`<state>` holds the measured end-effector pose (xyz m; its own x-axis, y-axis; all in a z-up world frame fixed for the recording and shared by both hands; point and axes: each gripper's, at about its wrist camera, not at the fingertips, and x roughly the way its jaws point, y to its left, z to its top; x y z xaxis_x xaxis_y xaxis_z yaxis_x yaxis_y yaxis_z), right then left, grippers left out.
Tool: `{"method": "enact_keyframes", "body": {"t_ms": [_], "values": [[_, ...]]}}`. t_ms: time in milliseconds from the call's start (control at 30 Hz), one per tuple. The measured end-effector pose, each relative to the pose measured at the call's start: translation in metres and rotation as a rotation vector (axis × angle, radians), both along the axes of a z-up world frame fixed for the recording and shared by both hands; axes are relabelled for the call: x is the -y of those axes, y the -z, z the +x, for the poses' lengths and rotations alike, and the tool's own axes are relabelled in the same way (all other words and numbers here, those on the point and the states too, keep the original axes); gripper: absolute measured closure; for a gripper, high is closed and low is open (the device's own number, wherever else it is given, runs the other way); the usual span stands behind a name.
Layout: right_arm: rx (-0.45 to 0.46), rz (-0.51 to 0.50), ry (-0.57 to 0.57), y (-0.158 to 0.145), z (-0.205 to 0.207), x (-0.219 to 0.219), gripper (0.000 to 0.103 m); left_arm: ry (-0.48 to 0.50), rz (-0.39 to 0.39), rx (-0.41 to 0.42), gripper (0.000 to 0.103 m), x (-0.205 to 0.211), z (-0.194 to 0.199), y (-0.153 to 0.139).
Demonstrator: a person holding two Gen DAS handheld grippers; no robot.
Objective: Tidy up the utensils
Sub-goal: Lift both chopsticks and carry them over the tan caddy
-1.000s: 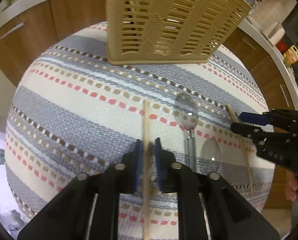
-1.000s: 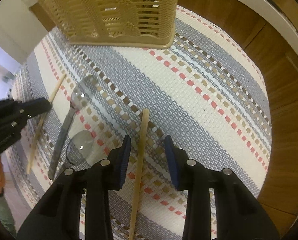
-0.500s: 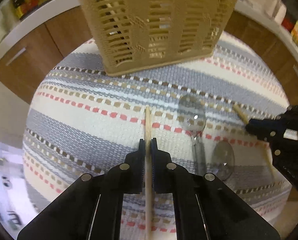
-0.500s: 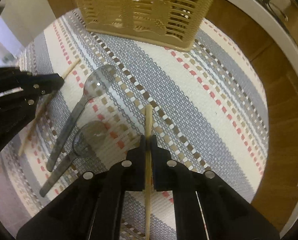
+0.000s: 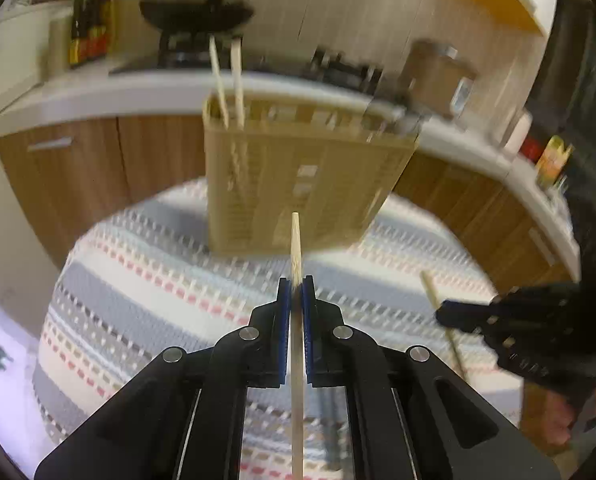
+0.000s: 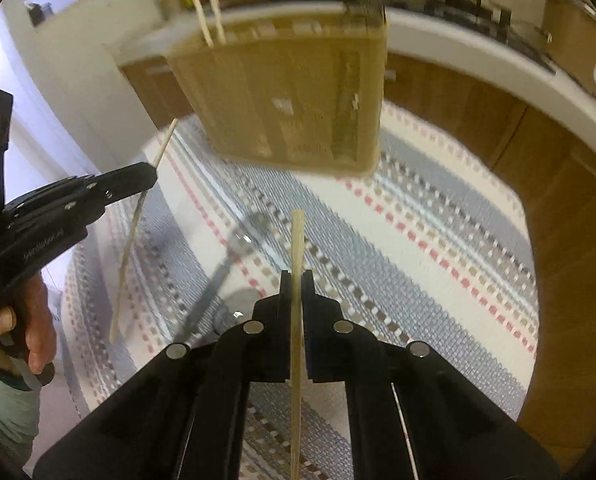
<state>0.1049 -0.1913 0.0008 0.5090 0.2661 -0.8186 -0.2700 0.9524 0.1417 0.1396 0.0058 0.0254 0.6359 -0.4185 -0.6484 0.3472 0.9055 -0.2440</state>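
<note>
Since the earlier frames both grippers have been rising off the striped surface (image 6: 437,240), each carrying a chopstick, and their jaws, parted around the sticks a second ago, have just been closing onto them. In the left wrist view the left gripper (image 5: 296,292) is holding the left chopstick (image 5: 296,248) with its jaws narrowed to the stick's thickness, the blue pads (image 5: 284,312) pressing on both sides; the stick is running back between the arms and its tip is showing in front of the beige basket (image 5: 317,184). In the right wrist view the right gripper (image 6: 296,284) is clamping the right chopstick (image 6: 298,240) the same way, jaws nearly shut on it, the stick clear of the cloth. The left gripper is also showing at the left edge of that view, gripped by a hand (image 6: 22,320), its chopstick tilting across the jaws. The basket is standing upright at the far side of the surface, with 2 chopsticks (image 5: 228,80) already sticking up out of its left end compartment. Below the right gripper 2 metal spoons (image 6: 234,256) are lying blurred on the cloth, side by side, between the grippers. Behind the basket a kitchen counter (image 5: 138,92) with a wok (image 5: 196,14) is blurring
</note>
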Motion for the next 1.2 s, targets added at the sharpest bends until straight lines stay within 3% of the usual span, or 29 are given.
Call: {"method": "enact_keyframes", "body": {"t_ms": [267, 633, 967, 1200], "values": [[0.179, 0.086, 0.006, -0.064, -0.015, 0.006, 0.099, -0.029, -0.161, 0.162, 0.1, -0.008, -0.007, -0.058], [0.366, 0.176, 0.04, -0.126, -0.013, 0.026, 0.099, -0.079, -0.242, 0.331, 0.099, -0.01, 0.007, -0.105], [0.5, 0.245, 0.052, -0.161, 0.017, 0.044, 0.099, -0.15, -0.264, 0.51, 0.099, -0.015, 0.03, -0.145], [0.649, 0.298, 0.081, -0.181, 0.05, 0.052, 0.099, -0.198, -0.242, 0.661, 0.099, -0.002, 0.056, -0.15]]}}
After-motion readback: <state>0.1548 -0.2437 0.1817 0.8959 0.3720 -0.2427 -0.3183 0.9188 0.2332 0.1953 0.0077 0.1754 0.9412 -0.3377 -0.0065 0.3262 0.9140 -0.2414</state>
